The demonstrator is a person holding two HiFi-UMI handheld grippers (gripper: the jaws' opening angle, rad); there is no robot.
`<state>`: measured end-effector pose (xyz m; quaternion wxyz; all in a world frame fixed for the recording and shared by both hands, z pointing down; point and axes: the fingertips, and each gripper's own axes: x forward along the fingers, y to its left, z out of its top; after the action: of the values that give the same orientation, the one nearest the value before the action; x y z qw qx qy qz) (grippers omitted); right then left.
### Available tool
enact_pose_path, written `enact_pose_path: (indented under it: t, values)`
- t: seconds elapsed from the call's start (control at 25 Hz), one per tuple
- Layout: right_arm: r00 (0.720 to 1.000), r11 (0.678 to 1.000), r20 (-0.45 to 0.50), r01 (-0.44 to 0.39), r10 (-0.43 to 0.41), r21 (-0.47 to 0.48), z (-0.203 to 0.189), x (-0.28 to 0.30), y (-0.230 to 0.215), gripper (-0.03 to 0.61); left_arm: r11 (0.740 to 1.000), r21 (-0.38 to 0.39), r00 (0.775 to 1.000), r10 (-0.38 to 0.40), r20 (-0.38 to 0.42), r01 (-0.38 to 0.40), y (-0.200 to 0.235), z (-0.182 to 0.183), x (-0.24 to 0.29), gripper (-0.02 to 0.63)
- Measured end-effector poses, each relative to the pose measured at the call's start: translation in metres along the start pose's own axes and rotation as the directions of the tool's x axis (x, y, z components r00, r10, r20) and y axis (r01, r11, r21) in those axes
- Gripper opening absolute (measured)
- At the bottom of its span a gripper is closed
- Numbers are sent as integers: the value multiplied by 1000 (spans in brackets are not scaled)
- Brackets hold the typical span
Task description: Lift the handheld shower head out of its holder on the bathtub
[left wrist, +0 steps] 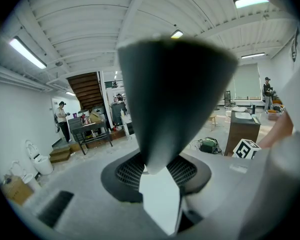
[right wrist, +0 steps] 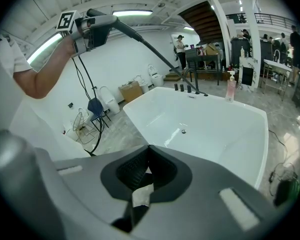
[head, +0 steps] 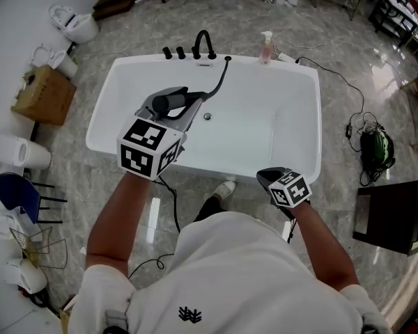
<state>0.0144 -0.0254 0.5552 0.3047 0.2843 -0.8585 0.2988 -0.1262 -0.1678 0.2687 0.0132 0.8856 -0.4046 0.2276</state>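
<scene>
One bathtub (head: 285,117) fills the middle. On its rim at twelve o'clock stand one faucet (head: 204,42), two knobs (head: 167,51) and one soap bottle (head: 266,47). There is one shower head (head: 166,104) with one hose (head: 219,78). Two tools show: the left hand-held gripper (head: 184,111) and the right hand-held gripper (head: 265,176). Around nine o'clock are one cardboard box (head: 45,92), one blue chair (head: 17,193) and at least four toilets (head: 76,25). At four o'clock stands one dark cabinet (head: 393,214).

Black shower head (left wrist: 177,94) in tool (left wrist: 157,176)
</scene>
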Motion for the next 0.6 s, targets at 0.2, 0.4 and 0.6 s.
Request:
enact_pose_path:
  t: [0.2, 0.4, 0.6]
  values:
    - [1000, 1000, 1, -1, 1, -3, -2, -1, 0, 12, 1000, -1, 1000, 0, -3, 0, -3, -1, 0, 140]
    - [1000, 1000, 0, -3, 3, -5, -3, -1, -2, 12, 1000, -2, 1000, -3, -4, 3, -4, -1, 2, 140]
    - [1000, 1000, 4, 0, 0, -8, -3, -4, -4, 12, 1000, -1, 1000, -7, -6, 7, -6, 0, 3, 141]
